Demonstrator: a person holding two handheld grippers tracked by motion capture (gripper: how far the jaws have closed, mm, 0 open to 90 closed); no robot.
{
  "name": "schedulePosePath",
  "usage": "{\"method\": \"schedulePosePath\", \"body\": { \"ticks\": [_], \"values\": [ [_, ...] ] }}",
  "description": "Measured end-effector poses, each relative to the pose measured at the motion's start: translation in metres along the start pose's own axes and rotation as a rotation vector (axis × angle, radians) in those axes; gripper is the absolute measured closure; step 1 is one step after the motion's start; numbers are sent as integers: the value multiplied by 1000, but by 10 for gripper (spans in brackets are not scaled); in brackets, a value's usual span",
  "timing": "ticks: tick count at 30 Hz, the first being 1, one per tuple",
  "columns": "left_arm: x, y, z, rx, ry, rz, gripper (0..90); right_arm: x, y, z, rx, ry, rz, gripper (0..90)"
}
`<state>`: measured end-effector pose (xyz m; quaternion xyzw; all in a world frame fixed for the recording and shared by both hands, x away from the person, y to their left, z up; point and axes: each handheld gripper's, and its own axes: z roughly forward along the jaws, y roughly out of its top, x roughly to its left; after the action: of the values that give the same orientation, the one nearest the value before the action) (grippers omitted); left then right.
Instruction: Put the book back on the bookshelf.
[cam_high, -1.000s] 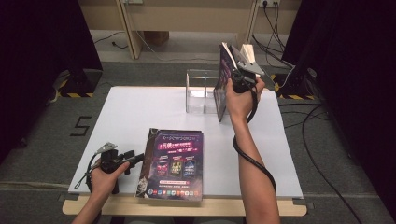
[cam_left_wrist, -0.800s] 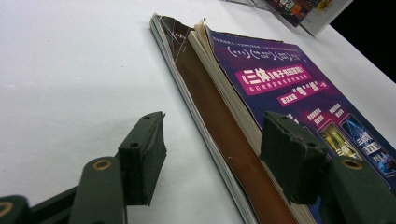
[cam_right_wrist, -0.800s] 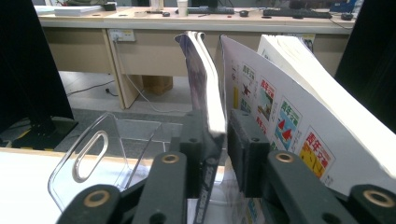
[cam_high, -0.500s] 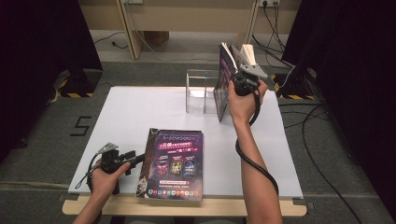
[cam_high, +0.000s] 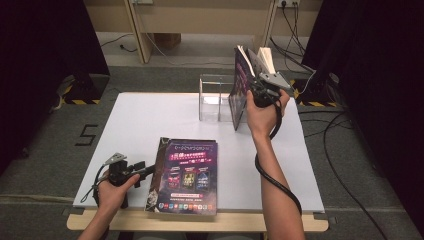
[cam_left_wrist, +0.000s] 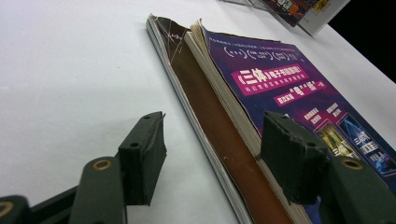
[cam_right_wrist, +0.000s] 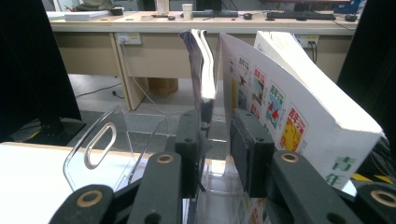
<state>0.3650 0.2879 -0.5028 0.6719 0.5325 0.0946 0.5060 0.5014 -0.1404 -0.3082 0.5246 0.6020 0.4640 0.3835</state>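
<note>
At the far right of the tabletop, the right gripper has just been letting its jaws apart: a moment ago they pinched the upright magazine, and now, in the right gripper view, the thin magazine stands in the gap between the two pads, against the left one, with daylight toward the right one. That reads as a release. The magazine appears to have been stood in the clear plastic holder, leaning beside a thicker white-covered book to its right, so this placement looks nearly finished; whether it stands on its own cannot be judged yet.

The right forearm stretches from the near edge up to the holder, the wrist is bent slightly left, and the gripper points away from the person at the magazine's edge, its cable looping back along the arm.

The left gripper rests low near the near-left corner, lying about level and aimed right at the spine of the magazine stack lying flat on the tabletop. In the left gripper view its jaws are spread wide, one pad over bare tabletop, the other over the top cover, nothing pinched. Judging by this, the flat stack is the next thing to go to the holder.
</note>
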Motion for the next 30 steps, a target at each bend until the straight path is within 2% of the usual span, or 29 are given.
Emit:
{"method": "schedulePosePath", "body": {
  "ticks": [14, 20, 28, 30],
  "values": [
    [-2, 0, 1, 0, -9, 6, 403, -3, -7, -14, 18, 21, 1, 724],
    [-4, 1, 0, -2, -16, 12, 413, -2, -13, -21, 32, 55, 13, 723],
    [-7, 0, 4, 4, -34, 15, 426, 3, -27, -29, 72, 93, 12, 720],
    [-8, 0, 5, 5, -39, 16, 427, 5, -32, -32, 89, 115, 17, 720]
  ]
}}
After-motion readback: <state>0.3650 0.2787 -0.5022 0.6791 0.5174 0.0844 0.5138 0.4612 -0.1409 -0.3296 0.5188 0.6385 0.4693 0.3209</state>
